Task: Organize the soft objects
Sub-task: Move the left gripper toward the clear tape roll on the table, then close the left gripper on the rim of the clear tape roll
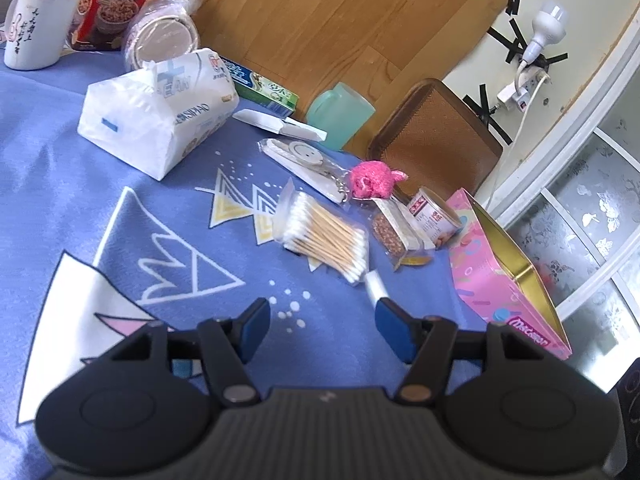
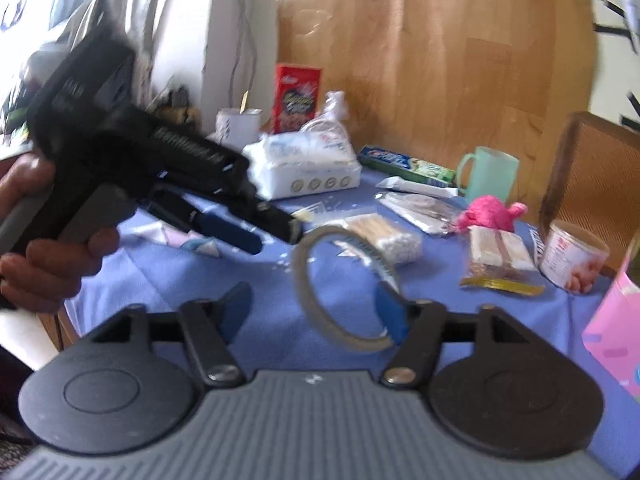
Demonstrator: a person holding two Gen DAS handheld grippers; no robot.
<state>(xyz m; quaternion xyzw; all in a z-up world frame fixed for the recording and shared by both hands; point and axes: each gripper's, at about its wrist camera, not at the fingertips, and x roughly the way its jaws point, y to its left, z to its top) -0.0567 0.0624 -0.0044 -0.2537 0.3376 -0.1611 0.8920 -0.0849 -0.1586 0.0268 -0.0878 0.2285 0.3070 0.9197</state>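
- Blue patterned cloth [image 1: 100,208] covers the table, with a wooden board [image 1: 320,12] leaning against the wall behind it and a brown chair back [image 1: 436,140] at the far edge.
- Left gripper [image 1: 322,326] hovers low over the cloth with its blue pads apart and nothing between them; in the right wrist view a hand [image 2: 44,248] grips its handle.
- Right gripper [image 2: 314,312] also has its jaws spread; a ring of clear tape [image 2: 340,292] stands tilted on edge between them, its rim touching or just beside the right pad (the blur makes real contact hard to judge), and the left pad stands clear of it.
- Pink fluffy ball [image 1: 370,180], the soft thing here, lies towards the far right of the cloth, just beside a plastic-wrapped keyring packet [image 1: 304,164] and near a small tin can [image 1: 434,216].
- Pack of cotton swabs [image 1: 324,240] lies in the middle, with a wrapped snack bar [image 1: 396,232] between it and the can.
- White tissue pack [image 1: 160,112] sits further back on the left; behind it are a green toothpaste box [image 1: 264,84], a bagged stack of bowls [image 1: 164,36], a red snack box [image 1: 116,0] and a white enamel mug [image 1: 36,28].
- Mint green cup [image 1: 340,114] stands at the far edge by the chair.
- Pink open box [image 1: 492,276] with a gold inside lies at the right edge of the table.
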